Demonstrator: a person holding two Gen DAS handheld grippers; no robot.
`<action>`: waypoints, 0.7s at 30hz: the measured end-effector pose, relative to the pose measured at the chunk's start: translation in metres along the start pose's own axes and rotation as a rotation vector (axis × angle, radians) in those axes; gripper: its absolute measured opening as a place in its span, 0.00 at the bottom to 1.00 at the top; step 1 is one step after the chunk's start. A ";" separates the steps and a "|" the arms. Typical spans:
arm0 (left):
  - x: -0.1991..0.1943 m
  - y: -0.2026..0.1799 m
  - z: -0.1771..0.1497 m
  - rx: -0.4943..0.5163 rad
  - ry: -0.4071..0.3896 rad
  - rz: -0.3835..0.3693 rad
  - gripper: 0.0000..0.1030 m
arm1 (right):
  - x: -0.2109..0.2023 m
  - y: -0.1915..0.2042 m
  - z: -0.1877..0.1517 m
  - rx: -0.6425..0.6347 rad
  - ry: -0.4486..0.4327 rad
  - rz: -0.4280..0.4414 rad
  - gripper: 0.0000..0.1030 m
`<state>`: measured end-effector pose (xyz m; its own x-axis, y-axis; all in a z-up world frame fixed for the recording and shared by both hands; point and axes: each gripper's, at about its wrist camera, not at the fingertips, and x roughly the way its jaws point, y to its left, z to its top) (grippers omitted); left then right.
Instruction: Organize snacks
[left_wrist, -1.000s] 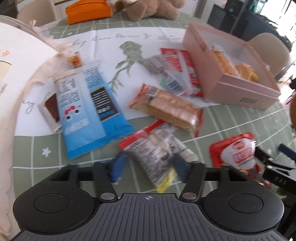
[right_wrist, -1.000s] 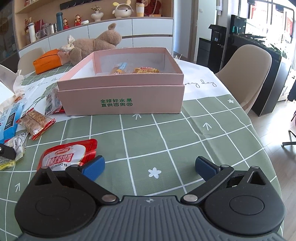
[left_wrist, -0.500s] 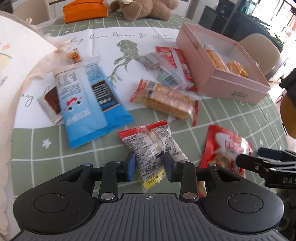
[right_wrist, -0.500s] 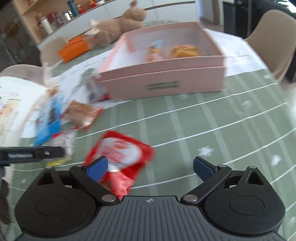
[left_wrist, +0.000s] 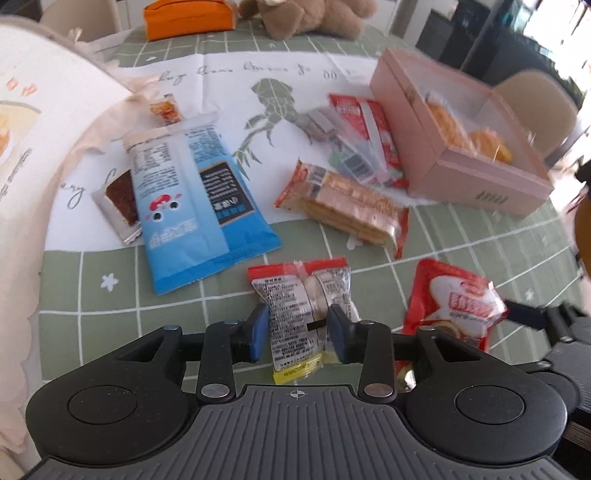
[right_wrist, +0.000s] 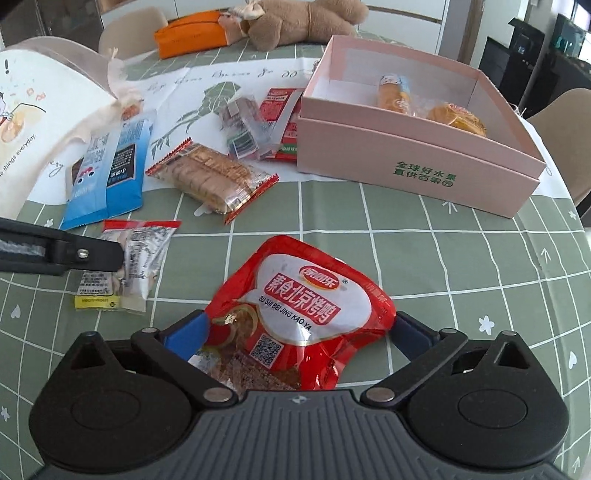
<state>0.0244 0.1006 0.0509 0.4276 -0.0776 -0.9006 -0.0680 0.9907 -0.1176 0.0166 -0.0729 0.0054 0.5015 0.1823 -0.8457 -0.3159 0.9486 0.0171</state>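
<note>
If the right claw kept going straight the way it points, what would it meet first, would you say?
Most likely the red foil snack pouch already lying between the right claw's open fingers, then the green checked tablecloth.

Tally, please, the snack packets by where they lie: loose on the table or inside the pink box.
Snack packets loose on the table: 8
Snack packets inside the pink box: 2
Total: 10

Surface: table with green checked cloth (right_wrist: 461, 258)
Centre: white printed sheet (right_wrist: 207, 85)
Right: pink box (right_wrist: 417, 173)
Loose packets: red pouch (right_wrist: 306, 295), biscuit pack (right_wrist: 210, 177), blue bag (right_wrist: 107, 166)
Far edge: orange case (right_wrist: 188, 33), probably a plush bear (right_wrist: 299, 22)
</note>
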 end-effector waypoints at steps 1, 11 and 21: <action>0.001 -0.003 0.000 0.011 -0.005 0.008 0.43 | 0.000 0.000 0.000 -0.005 0.003 0.002 1.00; 0.007 -0.007 0.015 -0.021 0.006 0.020 0.52 | -0.003 -0.002 -0.005 -0.016 -0.009 0.006 1.00; 0.011 -0.015 0.021 -0.049 0.007 -0.014 0.55 | -0.009 -0.005 -0.013 -0.026 -0.025 0.015 1.00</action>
<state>0.0493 0.0871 0.0513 0.4222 -0.0923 -0.9018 -0.1066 0.9828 -0.1505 0.0031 -0.0831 0.0053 0.5161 0.2028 -0.8322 -0.3438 0.9389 0.0156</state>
